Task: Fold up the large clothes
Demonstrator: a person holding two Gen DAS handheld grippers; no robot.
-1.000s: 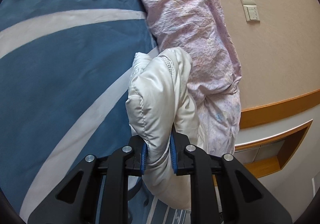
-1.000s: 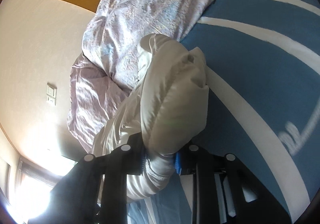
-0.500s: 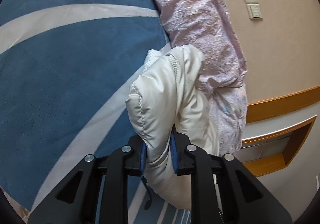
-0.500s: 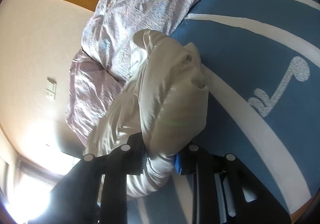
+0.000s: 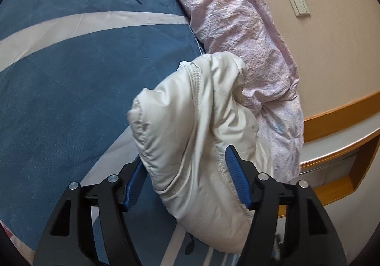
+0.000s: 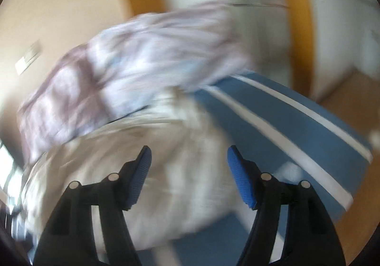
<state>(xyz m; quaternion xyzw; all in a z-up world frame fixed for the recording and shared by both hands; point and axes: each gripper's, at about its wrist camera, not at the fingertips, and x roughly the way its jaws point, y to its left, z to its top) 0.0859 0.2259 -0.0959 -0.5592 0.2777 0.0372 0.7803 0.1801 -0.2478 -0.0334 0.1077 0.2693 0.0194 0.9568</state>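
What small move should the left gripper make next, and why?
Probably draw the left gripper straight back. Its jaws are opening, and the cream jacket between them already rests bundled on the blue bedspread; the right gripper is opening too.

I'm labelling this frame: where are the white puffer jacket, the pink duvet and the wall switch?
white puffer jacket [image 5: 190, 123], left wrist view, on its quilted bulge.
pink duvet [image 5: 237, 19], left wrist view, on its crumpled top.
wall switch [image 5: 301, 6], left wrist view, on its plate.

Bare blue bedspread [image 5: 71, 80] lies open left of the white jacket [image 5: 199, 123], while the pink quilt [image 5: 242, 35] and wall [image 5: 332, 57] crowd its right.
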